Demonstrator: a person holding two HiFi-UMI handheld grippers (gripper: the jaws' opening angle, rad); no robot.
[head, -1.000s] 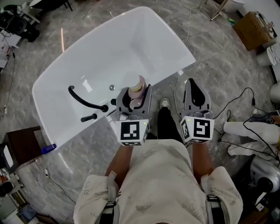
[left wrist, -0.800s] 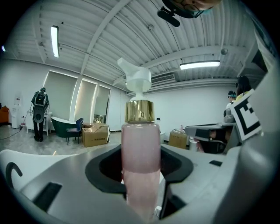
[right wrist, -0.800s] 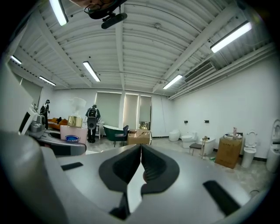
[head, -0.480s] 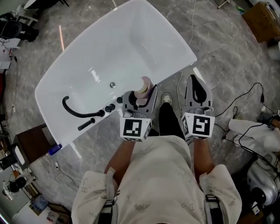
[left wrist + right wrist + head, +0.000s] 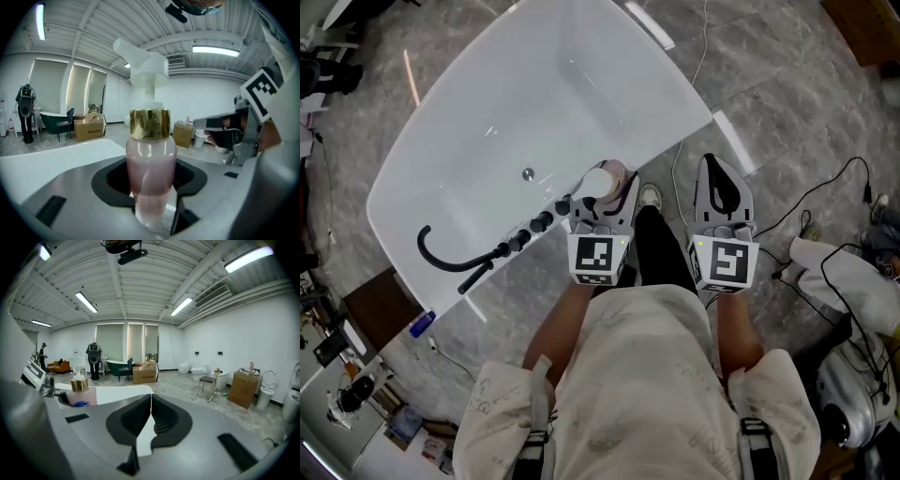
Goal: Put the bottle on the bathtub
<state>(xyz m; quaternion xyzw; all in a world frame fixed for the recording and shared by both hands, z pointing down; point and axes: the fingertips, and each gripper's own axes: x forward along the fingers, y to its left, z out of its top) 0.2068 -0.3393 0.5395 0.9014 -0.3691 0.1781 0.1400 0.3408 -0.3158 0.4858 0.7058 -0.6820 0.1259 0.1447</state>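
Since a second ago the head camera has swung, and the bathtub [image 5: 534, 94] now sits further up and left in view. The left gripper [image 5: 604, 190] is still clamped on the bottle [image 5: 598, 180] at the tub's near rim. The bottle stands upright between the dark jaws, which press on the lower body from both sides while the neck and pump rise clear above them. Its body is translucent pink plastic, rounded at the shoulder, with a shiny gold collar and a white pump head on top. Whether its base touches the rim cannot be told.

Just left of the bottle a row of black knobs [image 5: 540, 221] runs along the rim, and further left the curved black faucet [image 5: 439, 253] arcs over the glossy white basin. A small round drain [image 5: 528, 174] shows in the tub floor.

Over on the other side, the right gripper [image 5: 719, 174] hovers above the grey, marble-veined floor [image 5: 787, 112] beside the tub, jaws pressed together with nothing between them. Black cables [image 5: 825, 202] trail across the floor near it.
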